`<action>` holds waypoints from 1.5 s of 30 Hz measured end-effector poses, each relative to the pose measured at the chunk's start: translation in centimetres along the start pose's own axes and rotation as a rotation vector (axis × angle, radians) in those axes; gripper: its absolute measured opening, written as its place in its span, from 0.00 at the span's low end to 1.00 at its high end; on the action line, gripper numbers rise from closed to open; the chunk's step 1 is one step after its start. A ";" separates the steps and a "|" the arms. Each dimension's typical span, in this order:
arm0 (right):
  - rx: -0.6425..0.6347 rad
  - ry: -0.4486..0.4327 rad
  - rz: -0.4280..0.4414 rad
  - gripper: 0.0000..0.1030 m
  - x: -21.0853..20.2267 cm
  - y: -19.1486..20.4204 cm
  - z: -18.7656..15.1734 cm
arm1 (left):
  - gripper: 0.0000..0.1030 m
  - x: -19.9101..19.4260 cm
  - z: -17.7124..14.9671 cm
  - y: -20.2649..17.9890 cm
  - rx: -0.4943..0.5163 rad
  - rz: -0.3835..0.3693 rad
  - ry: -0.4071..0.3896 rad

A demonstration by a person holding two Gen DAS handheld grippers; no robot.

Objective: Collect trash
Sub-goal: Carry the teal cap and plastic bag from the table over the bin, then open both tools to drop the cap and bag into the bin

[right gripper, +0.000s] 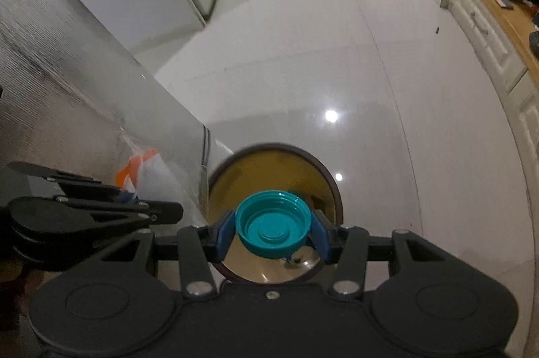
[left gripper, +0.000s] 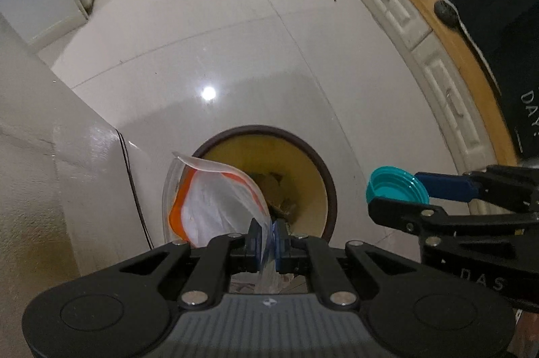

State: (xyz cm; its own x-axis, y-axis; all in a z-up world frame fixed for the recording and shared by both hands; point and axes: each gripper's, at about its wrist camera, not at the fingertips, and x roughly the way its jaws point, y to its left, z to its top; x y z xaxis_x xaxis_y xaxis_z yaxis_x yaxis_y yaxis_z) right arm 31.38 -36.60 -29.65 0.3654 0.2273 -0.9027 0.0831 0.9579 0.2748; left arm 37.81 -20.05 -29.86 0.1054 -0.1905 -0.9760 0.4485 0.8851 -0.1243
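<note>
The left tongs (left gripper: pixel 267 236) are pinched tight on a clear plastic bag (left gripper: pixel 215 203) with an orange stripe, holding it by one thin edge while the rest stands up and curls over the near left rim of the bin (left gripper: pixel 331 189). The right tongs (right gripper: pixel 273 230) are closed across a teal cap (right gripper: pixel 272 228), one blue pad on each side of its ribbed skirt, open side facing the camera. In the right wrist view the cap hangs directly above the mouth of the bin, whose brown rim and yellow inside show behind it. The bin stands on the pale tiled floor (left gripper: pixel 235 38), just beside a wall corner on the left, and some crumpled scraps lie at its bottom.

The bag looks nearly weightless, limp and slick. It will likely flutter or cling to the pads when let go instead of dropping straight, so it should be held by a gathered fold and brought well over the opening first. At present much of it lies over or outside the left rim, and it could slide down the outside.

The cap looks light, stiff and hard. The grip across its ribbed side suits it, since the ribs resist slipping, and it should fall cleanly once the pads part, though it may bounce on the scraps.
</note>
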 end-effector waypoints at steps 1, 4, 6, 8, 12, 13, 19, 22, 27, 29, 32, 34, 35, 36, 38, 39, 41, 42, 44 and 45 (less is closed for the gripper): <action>0.000 0.011 -0.003 0.48 0.4 -0.1 0.1 | 0.07 0.4 0.2 0.0 0.005 0.004 0.009; 0.003 0.039 -0.004 0.48 1.4 -0.3 0.3 | 0.07 1.7 0.6 0.2 0.010 0.005 0.025; 0.000 0.058 -0.008 0.48 2.0 -0.5 0.3 | 0.10 2.6 0.8 0.4 0.005 0.002 0.031; 0.004 0.074 -0.015 0.48 2.5 -0.7 0.4 | 0.21 3.4 0.9 0.6 -0.008 0.005 0.041; 0.015 0.092 -0.014 0.48 3.3 -0.8 0.5 | 0.39 4.8 0.4 1.7 -0.032 0.052 0.089; 0.014 0.096 -0.012 0.48 3.5 -0.8 0.6 | 0.39 5.1 0.3 2.2 -0.042 0.061 0.099; -0.010 0.125 -0.005 0.48 4.7 0.1 0.7 | 0.43 5.4 -0.3 4.4 -0.107 0.081 0.119; -0.025 0.131 0.001 0.48 5.4 0.4 0.9 | 0.52 5.2 -0.4 5.3 -0.133 0.080 0.114; -0.026 0.103 0.021 0.49 5.9 0.7 1.5 | 0.70 4.6 -0.7 6.4 -0.174 0.087 0.098; -0.026 0.077 0.033 0.49 5.9 1.0 1.6 | 0.74 4.6 -1.0 6.9 -0.190 0.093 0.096; -0.031 0.035 0.050 0.52 5.6 1.3 1.9 | 0.80 4.6 -1.3 7.6 -0.210 0.108 0.096; -0.040 0.026 0.042 0.66 5.6 1.4 1.9 | 0.84 4.5 -1.6 8.0 -0.220 0.122 0.097; -0.048 0.030 0.037 0.69 5.6 1.5 1.9 | 0.86 4.5 -1.6 8.1 -0.223 0.128 0.098; -0.055 0.037 0.029 0.75 5.6 1.4 1.9 | 0.88 4.5 -1.6 8.1 -0.224 0.131 0.100; -0.064 0.057 0.010 0.82 5.7 1.2 1.7 | 0.91 4.5 -1.7 8.0 -0.222 0.136 0.105; -0.067 0.069 -0.001 0.84 5.8 1.1 1.5 | 0.93 4.5 -1.7 7.9 -0.218 0.135 0.109; -0.071 0.085 -0.012 0.90 6.0 1.0 1.4 | 0.96 4.5 -1.7 7.7 -0.212 0.131 0.112; -0.072 0.093 -0.017 0.95 6.0 0.8 1.4 | 0.97 4.4 -1.7 7.6 -0.208 0.130 0.113; -0.077 0.101 -0.029 0.98 6.0 0.7 1.2 | 0.98 4.4 -1.8 7.5 -0.205 0.130 0.114; -0.079 0.103 -0.035 0.99 5.9 0.7 1.1 | 0.99 4.3 -1.8 7.5 -0.204 0.129 0.116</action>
State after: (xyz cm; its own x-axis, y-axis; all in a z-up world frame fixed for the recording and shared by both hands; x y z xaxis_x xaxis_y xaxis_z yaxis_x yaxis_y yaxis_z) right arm 34.64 -34.81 -34.42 0.2660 0.2066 -0.9416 0.0196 0.9754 0.2196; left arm 40.00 -13.50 -35.30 0.0426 -0.0306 -0.9986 0.2490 0.9683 -0.0191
